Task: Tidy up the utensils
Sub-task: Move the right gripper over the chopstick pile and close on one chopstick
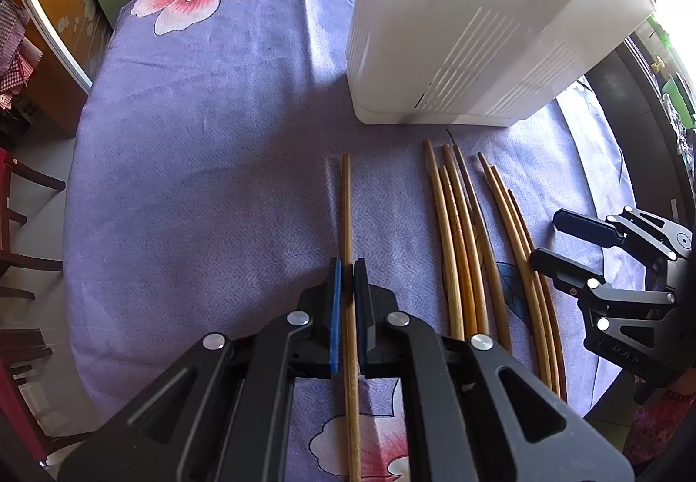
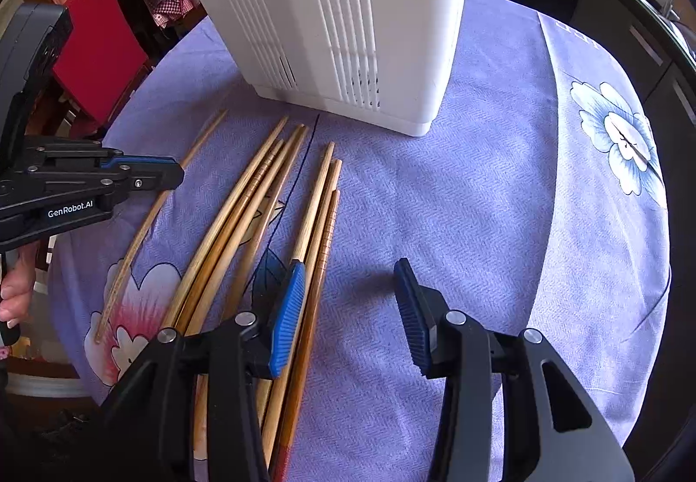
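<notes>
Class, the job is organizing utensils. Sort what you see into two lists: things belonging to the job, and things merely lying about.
Belonging:
single chopstick, in left tongs
chopstick bunch
white holder
right tongs

Lying about:
flowered tablecloth
red chair

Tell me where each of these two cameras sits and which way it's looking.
Left wrist: on the left gripper, looking steeply down at the single chopstick its jaws clamp; right gripper shows at the right edge.
Right wrist: on the right gripper, jaws apart above the chopstick bundle; the left gripper and a hand show at left.
Shared: white slotted container, chopsticks, purple floral tablecloth.
</notes>
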The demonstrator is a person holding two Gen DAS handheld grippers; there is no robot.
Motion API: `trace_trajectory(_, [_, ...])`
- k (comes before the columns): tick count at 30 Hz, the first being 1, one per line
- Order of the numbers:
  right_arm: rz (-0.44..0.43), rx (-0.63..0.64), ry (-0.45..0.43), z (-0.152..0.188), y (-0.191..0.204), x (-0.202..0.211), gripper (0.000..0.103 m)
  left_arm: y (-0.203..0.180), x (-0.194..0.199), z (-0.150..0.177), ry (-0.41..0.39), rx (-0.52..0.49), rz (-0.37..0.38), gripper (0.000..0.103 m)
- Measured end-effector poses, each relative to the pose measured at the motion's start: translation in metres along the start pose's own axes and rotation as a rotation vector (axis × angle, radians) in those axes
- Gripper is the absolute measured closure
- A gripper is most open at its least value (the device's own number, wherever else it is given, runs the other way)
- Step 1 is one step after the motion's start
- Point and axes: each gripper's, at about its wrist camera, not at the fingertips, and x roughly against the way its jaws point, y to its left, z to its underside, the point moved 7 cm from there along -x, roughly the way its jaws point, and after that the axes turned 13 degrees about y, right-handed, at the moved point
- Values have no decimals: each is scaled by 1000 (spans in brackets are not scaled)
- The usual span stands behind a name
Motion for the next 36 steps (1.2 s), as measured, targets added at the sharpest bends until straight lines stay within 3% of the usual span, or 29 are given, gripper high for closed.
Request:
trace_trajectory(10, [44, -8, -6, 2, -8, 5, 60, 0, -1, 0, 1, -2, 0, 97])
trace_trajectory(15, [176, 29, -16, 6, -3, 9, 60, 0, -2, 1, -1, -3, 1, 97])
trace_trajectory(19, [163, 65, 0, 7, 14, 2, 60, -1, -2, 0, -3, -9, -7, 97])
trace_trajectory(25, [153, 87, -2, 5, 25, 3, 68, -3, -3, -1, 18, -8, -13, 97])
trace_trajectory(31, [65, 67, -34, 7, 19, 18, 68, -2, -4, 0, 26, -12, 8, 97])
trace_trajectory(36, [115, 98, 1, 12, 22, 10, 68, -2, -5, 0, 25, -16, 1, 97])
